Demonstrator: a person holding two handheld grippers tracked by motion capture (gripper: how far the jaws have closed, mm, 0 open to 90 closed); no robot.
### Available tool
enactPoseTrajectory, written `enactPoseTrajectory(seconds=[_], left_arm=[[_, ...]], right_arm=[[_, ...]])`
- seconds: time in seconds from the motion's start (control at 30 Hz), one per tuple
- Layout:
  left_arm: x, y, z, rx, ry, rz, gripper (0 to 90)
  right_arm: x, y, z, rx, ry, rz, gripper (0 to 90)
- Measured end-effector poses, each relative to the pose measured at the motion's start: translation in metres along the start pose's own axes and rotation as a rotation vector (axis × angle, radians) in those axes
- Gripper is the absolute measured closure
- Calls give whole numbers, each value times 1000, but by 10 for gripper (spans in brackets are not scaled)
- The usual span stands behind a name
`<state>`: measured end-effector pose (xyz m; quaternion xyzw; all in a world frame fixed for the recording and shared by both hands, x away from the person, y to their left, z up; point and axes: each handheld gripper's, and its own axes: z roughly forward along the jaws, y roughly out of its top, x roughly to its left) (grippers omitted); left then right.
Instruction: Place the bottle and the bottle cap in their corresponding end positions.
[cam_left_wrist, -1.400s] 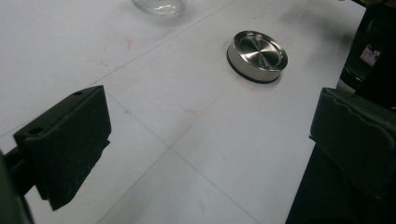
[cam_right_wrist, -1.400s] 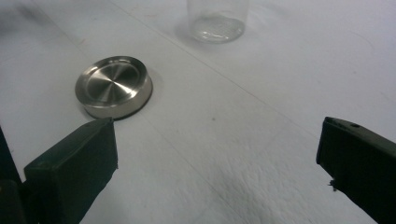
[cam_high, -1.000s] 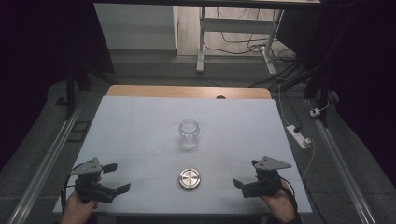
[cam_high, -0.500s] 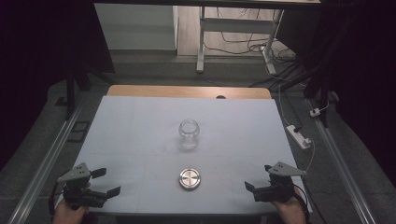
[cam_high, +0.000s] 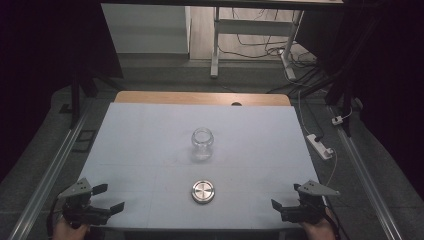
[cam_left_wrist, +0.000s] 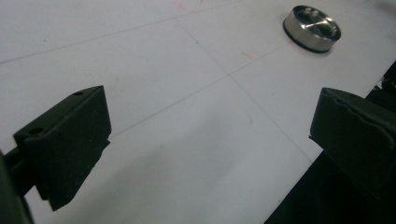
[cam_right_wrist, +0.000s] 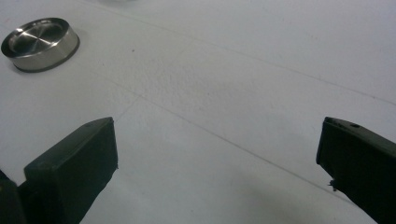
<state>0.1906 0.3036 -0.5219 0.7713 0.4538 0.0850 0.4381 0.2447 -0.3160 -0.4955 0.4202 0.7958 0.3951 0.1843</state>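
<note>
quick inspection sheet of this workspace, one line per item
surface: white table top, faint seam lines, a wooden strip along its far edge
job's things: clear glass jar upright and open near the centre; metal lid lying apart from it, on the near side
clutter: nothing seen
grippers: left gripper at the near left corner, jaws apart, holding nothing; right gripper at the near right corner, jaws apart, holding nothing
cables: white power strip with its lead on the floor to the right; loose wires on the floor beyond the table
surroundings: dark room, metal rails on both sides
</note>
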Motion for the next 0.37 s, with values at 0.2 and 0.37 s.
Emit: enactPoseTrajectory(seconds=[0.2,0.37], left_arm=[[-2,-3,-1,26,36,0,0],[-3,-3,-1,36,47,-2,0]], right_arm=[[1,-2,-3,28,-14,3,0],[2,-2,-2,45,-15,-5,0]])
